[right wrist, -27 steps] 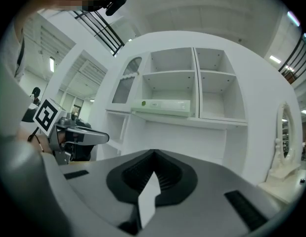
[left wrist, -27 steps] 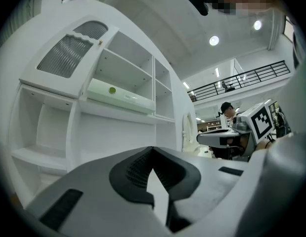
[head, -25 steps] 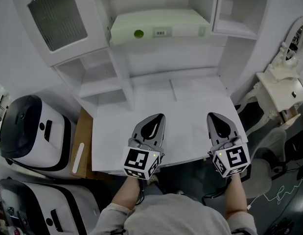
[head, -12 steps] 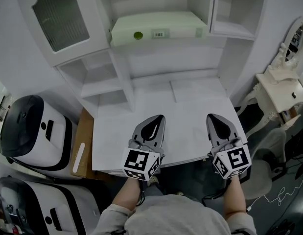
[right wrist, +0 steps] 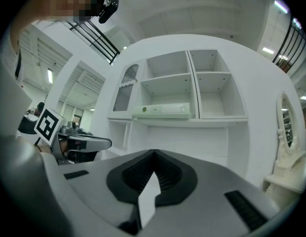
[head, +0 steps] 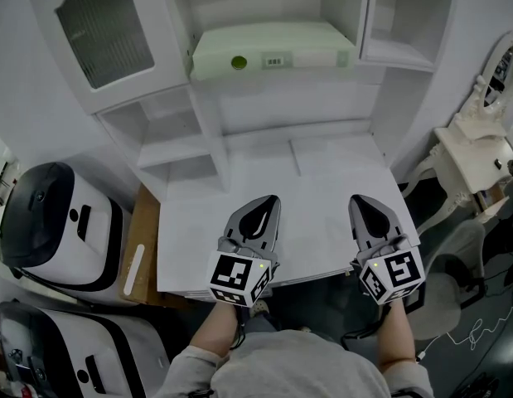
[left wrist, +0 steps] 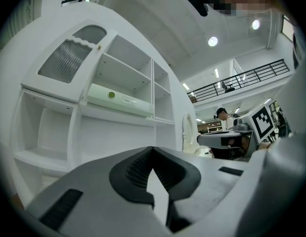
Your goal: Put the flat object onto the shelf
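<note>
The flat object (head: pixel 273 50) is a pale green slab with a dark green dot. It lies on the middle shelf (head: pixel 283 73) of the white cabinet, also seen in the left gripper view (left wrist: pixel 120 101) and the right gripper view (right wrist: pixel 162 110). My left gripper (head: pixel 270 198) hovers over the front of the white desk (head: pixel 322 172), shut and empty. My right gripper (head: pixel 358 197) hangs beside it, also shut with nothing in it. Both point towards the cabinet, well short of the shelf. The jaws meet tip to tip in both gripper views (left wrist: pixel 153 149) (right wrist: pixel 153 153).
A cabinet door with ribbed glass (head: pixel 103 27) stands at the upper left. Two white and black machines (head: pixel 53 218) sit left of the desk, beside a wooden board (head: pixel 140 239). A white ornate dressing table with a mirror (head: pixel 480 139) stands at the right, with a grey chair (head: pixel 442 293) below.
Both grippers keep their places and stay shut. Only the head view has shifted slightly.
</note>
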The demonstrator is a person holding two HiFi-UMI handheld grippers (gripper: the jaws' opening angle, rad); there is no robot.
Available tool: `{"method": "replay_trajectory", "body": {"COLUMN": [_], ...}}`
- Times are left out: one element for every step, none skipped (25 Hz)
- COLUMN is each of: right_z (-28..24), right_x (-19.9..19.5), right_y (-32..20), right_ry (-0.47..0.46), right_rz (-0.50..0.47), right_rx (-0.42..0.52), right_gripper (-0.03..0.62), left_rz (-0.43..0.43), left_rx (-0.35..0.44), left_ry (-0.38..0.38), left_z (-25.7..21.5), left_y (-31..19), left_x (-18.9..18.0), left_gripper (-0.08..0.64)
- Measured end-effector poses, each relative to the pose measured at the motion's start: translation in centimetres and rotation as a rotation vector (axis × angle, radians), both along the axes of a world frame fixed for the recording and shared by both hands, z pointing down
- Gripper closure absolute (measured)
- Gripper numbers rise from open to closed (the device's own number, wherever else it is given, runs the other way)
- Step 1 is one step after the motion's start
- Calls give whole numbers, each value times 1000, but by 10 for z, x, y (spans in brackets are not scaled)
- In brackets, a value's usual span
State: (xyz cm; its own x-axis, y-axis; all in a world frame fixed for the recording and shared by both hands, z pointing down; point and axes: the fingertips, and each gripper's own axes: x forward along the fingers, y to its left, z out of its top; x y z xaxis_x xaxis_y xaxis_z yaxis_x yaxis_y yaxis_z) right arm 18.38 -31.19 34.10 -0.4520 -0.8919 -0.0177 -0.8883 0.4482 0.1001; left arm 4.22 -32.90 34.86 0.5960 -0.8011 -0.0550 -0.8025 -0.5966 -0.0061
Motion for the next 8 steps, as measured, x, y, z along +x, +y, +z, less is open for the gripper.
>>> {"method": "replay_trajectory", "body": {"right_z": [0, 0, 0, -1, -1, -1, -1, -1], "right_x": [-1, -2, -3, -4, -5, -6, -7, -8], "right_y": [-1, -2, -3, -4, -6, -7, -8, -9], "right_ry": [0, 2, 3, 3, 3, 3, 3, 2], "right_rz": [-1, -1, -1, -1, -2, -2, -2, -2], "right_rx": [0, 0, 0, 0, 0, 0, 0, 0], "right_gripper": [583, 583, 583, 583, 583, 583, 583, 583], "left_rz": [0, 0, 0, 1, 1, 2, 3, 4], "left_rx": [0, 0, 0, 0, 0, 0, 0, 0], "left_ry": [1, 2, 2, 3, 3, 3, 3, 3], "left_z": [0, 0, 0, 0, 0, 0, 0, 0], "left_y": [-1, -2, -3, -4, -5, -7, -8, -9], "left_x": [-1, -2, -2, -3, -4, -5, -5, -6], "left_gripper": [548, 548, 548, 548, 548, 548, 548, 548]}}
